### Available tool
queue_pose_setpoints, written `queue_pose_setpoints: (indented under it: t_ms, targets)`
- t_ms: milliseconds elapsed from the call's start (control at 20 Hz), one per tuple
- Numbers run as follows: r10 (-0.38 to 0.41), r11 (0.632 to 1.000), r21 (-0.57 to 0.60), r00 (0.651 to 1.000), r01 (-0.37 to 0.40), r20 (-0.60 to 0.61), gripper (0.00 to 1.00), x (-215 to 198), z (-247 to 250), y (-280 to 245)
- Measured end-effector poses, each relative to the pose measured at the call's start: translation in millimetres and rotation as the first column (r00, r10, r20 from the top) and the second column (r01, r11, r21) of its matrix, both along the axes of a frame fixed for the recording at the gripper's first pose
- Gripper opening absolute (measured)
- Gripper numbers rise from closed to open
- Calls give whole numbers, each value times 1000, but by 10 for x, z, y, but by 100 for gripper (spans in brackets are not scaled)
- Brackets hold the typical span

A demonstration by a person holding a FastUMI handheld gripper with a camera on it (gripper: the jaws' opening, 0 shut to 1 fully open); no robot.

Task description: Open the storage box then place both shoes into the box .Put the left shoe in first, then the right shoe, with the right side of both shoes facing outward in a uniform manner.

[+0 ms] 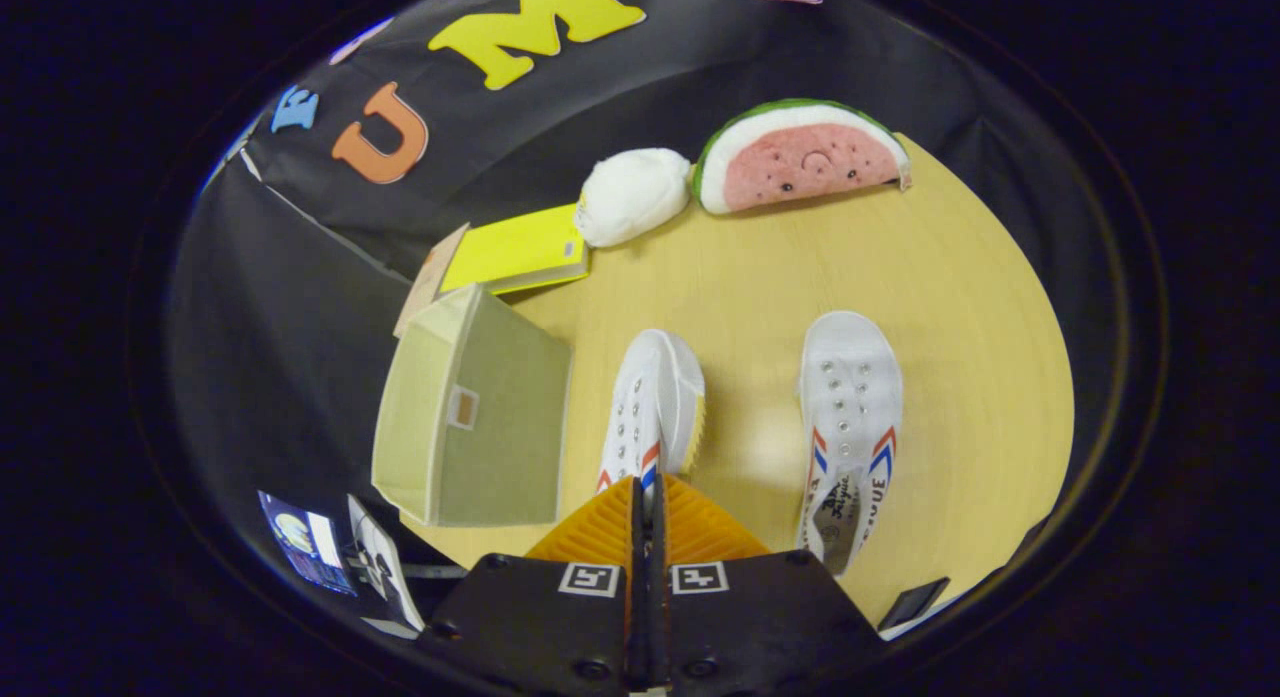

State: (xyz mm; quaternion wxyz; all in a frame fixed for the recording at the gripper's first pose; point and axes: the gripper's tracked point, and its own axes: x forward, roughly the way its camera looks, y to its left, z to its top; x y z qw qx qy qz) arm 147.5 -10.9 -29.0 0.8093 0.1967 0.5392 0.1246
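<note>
My gripper (pixel 648 489) is shut on the heel end of a white canvas shoe (pixel 652 402) with red and blue stripes. That shoe is tipped on its side, its yellowish sole turned to the right and its toe pointing away from me. The second white shoe (pixel 850 417) lies flat on the wooden table (pixel 950 277) to the right of the fingers, opening up, toe pointing away. The beige fabric storage box (pixel 470 417) stands just left of the held shoe, a small label holder on its near face. Its lid flap (pixel 430 277) is raised at the far end.
A yellow book (pixel 515 249) lies beyond the box. Behind it are a white plush ball (pixel 632 194) and a watermelon-slice plush (pixel 800 157) at the table's far edge. A small dark object (pixel 912 604) lies near the front right edge. Printed cards (pixel 340 552) sit below the box.
</note>
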Motion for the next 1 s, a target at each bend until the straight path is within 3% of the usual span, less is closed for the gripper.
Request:
queue_pose_setpoints:
  t_ms: [150, 400, 650, 800, 850, 950, 1000]
  targets:
    - [13, 1000, 25, 1000, -14, 26, 5, 26, 226, 232]
    - [78, 996, -53, 997, -78, -8, 5, -62, -26, 255]
    - [92, 992, -88, 995, -95, -43, 6, -30, -189, 167]
    - [177, 971, -166, 984, -173, 5, 7, 8, -249, 64]
    - [196, 950, -254, 980, -183, 29, 25, 41, -308, -57]
    - [198, 909, -377, 980, -178, 14, 47, 44, -437, -234]
    - [189, 906, -384, 982, -181, -17, 55, -1, -521, -251]
